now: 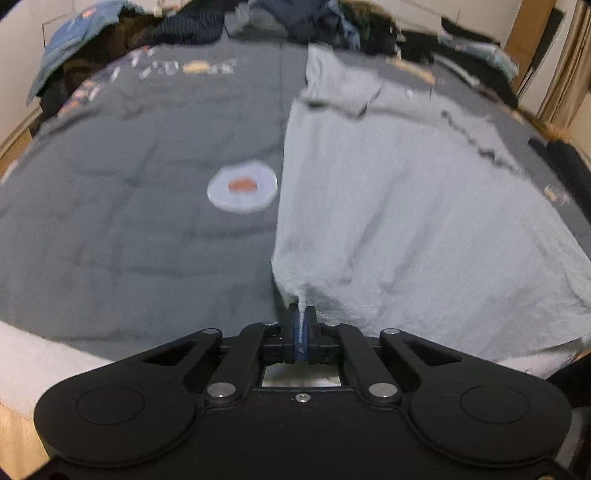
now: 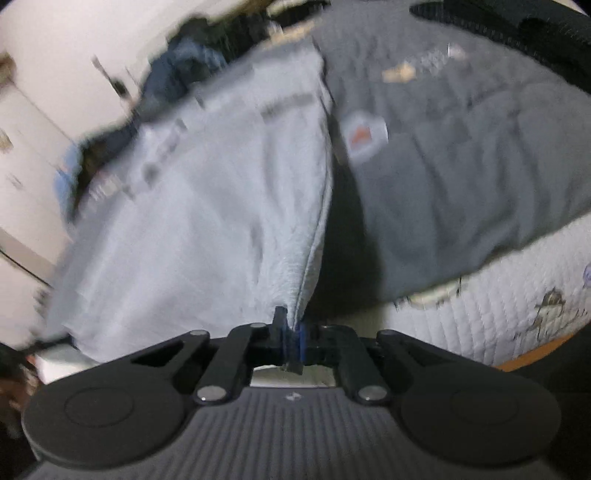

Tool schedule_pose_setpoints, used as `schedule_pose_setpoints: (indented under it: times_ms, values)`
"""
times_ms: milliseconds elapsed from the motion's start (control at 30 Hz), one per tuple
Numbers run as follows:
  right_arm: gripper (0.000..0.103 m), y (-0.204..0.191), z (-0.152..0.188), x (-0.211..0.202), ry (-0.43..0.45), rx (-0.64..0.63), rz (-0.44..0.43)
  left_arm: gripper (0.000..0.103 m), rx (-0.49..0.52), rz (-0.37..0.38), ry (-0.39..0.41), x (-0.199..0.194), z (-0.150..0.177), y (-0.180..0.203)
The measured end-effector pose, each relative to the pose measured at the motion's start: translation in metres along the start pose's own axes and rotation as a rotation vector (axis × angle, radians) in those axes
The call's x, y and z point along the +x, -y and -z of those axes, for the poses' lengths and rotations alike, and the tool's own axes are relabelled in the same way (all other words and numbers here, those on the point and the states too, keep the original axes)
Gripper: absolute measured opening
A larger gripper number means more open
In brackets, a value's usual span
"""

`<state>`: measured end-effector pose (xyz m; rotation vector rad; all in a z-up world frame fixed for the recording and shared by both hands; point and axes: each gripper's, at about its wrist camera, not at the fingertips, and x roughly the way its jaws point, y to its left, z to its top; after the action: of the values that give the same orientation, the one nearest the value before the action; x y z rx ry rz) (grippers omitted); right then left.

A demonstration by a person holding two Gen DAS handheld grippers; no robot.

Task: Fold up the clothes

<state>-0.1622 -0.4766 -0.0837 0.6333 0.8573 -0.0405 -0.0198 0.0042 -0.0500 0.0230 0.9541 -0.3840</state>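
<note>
While both views are blurred, the grips read clearly. Left gripper (image 1: 302,314) has its jaws together, clamped on a pinch of the pale grey shirt (image 1: 406,206) at its near left corner; a thin strip of cloth runs between the blue pads (image 1: 297,334). Right gripper (image 2: 291,328) is likewise closed on the shirt (image 2: 207,229), pinching it at a seamed edge that runs up and away from the jaws.

Shirt lies spread on a dark grey blanket (image 1: 129,206) over a bed, its near edge hanging toward the grippers. In the left view it covers the right half of the blanket, one sleeve (image 1: 343,85) folded in at the far end. In the right view the cloth is lifted and casts a dark shadow on the blanket (image 2: 461,177) just beside it.

Blanket carries a pale round patch with an orange centre (image 1: 242,189), just left of the shirt's edge. White quilted mattress (image 2: 498,314) shows under the blanket's near edge. Pile of dark clothes (image 1: 280,22) sits at the far end of the bed, too blurred to tell apart.
</note>
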Motion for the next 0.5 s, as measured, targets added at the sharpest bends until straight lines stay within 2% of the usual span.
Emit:
schedule_pose_setpoints:
  times_ms: [33, 133, 233, 367, 433, 500]
  values:
    - [0.005, 0.000, -0.006, -0.013, 0.021, 0.017, -0.034, 0.002, 0.016, 0.012, 0.014, -0.009, -0.004, 0.002]
    - [0.005, -0.004, -0.010, -0.026, 0.019, 0.005, -0.047, 0.002, 0.064, 0.036, 0.060, -0.037, -0.015, 0.005]
    - [0.005, -0.008, -0.013, -0.038, 0.016, -0.008, -0.057, 0.002, 0.152, 0.011, 0.061, -0.056, -0.021, 0.013]
    - [0.005, 0.001, -0.010, -0.028, -0.047, 0.012, -0.015, 0.002, 0.232, 0.003, -0.050, -0.042, -0.015, 0.016]
    - [0.005, 0.004, -0.007, -0.027, -0.059, 0.031, -0.015, 0.002, 0.237, 0.034, -0.072, -0.043, -0.011, 0.016]
    - [0.005, -0.001, -0.005, -0.036, -0.053, 0.025, -0.034, 0.002, 0.251, 0.043, -0.061, -0.052, -0.008, 0.017]
